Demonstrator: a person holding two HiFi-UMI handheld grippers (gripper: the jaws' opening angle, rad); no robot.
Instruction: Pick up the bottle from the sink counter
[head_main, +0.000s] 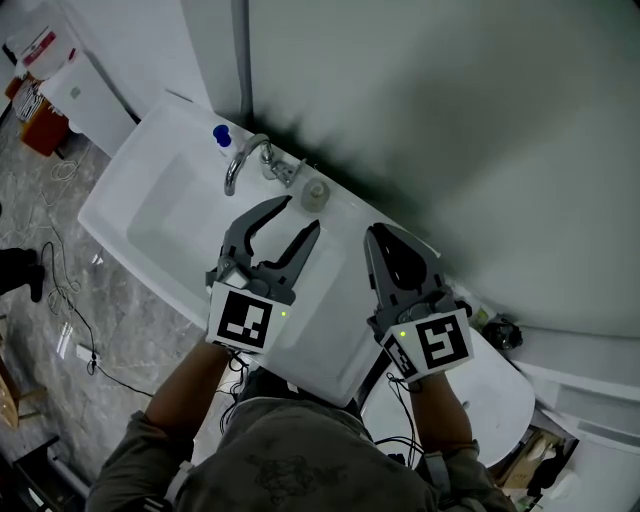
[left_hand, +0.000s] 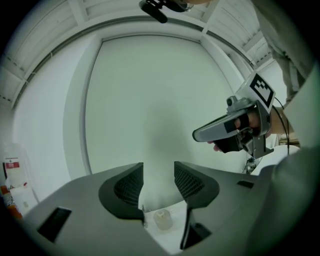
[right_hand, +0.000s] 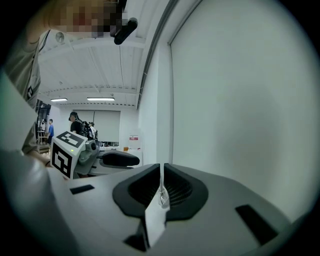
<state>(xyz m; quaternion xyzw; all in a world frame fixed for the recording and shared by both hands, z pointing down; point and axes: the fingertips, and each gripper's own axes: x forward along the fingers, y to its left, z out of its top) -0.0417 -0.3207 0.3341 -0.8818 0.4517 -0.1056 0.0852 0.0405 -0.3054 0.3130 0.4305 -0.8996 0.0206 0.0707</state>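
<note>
A small, pale, translucent bottle stands upright on the white sink counter, just right of the faucet. My left gripper hovers over the basin's far rim, open, its tips just short of the bottle and nothing between them. In the left gripper view the bottle shows low, beneath the gap of the open left gripper. My right gripper is shut and empty, to the right of the bottle over the counter. The right gripper view shows the right gripper with jaws pressed together, facing the plain wall.
A chrome faucet curves over the sink basin, with a blue object on the counter behind it. A grey-white wall rises right behind the counter. A white rounded fixture sits at lower right. Cables lie on the floor at left.
</note>
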